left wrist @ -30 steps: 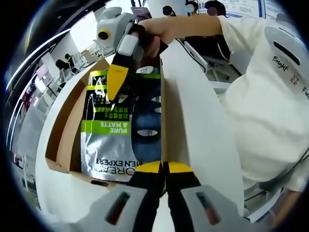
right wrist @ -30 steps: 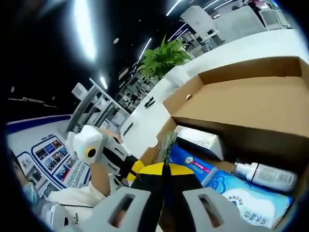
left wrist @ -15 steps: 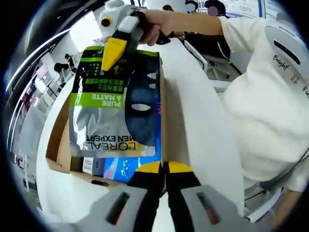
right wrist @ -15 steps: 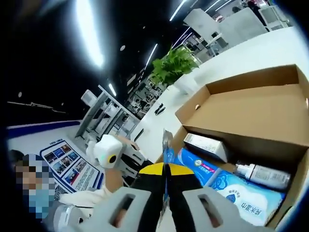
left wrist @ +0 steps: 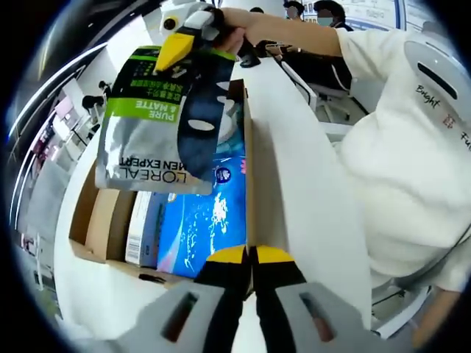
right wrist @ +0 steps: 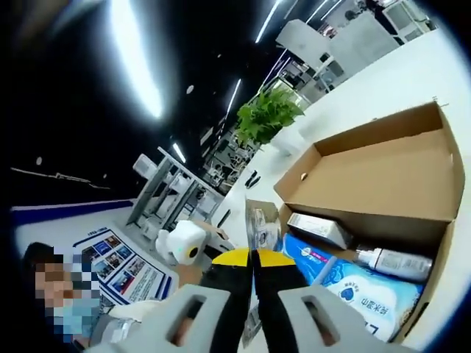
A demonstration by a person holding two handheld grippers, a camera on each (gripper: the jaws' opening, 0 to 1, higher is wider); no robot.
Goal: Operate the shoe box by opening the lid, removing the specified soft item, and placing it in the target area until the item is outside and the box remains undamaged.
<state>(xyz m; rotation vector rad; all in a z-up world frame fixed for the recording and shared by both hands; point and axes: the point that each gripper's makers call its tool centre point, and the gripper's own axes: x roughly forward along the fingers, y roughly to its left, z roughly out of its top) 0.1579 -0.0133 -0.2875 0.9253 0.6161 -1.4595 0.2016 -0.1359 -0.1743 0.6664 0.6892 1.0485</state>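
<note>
Silver and green, the face-mask pouch point(left wrist: 158, 121) is hanging above the open shoe box point(left wrist: 110, 220), clear of its cardboard walls, with the right gripper point(left wrist: 176, 51) clamping its top edge. The left gripper point(left wrist: 254, 256) is resting closed and empty at the box's near rim. Right gripper view is showing the lid point(right wrist: 383, 176) folded back, a bottle point(right wrist: 397, 261) and a blue tissue pack point(right wrist: 360, 290) inside.

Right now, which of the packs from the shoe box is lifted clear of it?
The silver-and-green pouch, pinched at its top by the right gripper; the blue pack lies in the shoe box.
</note>
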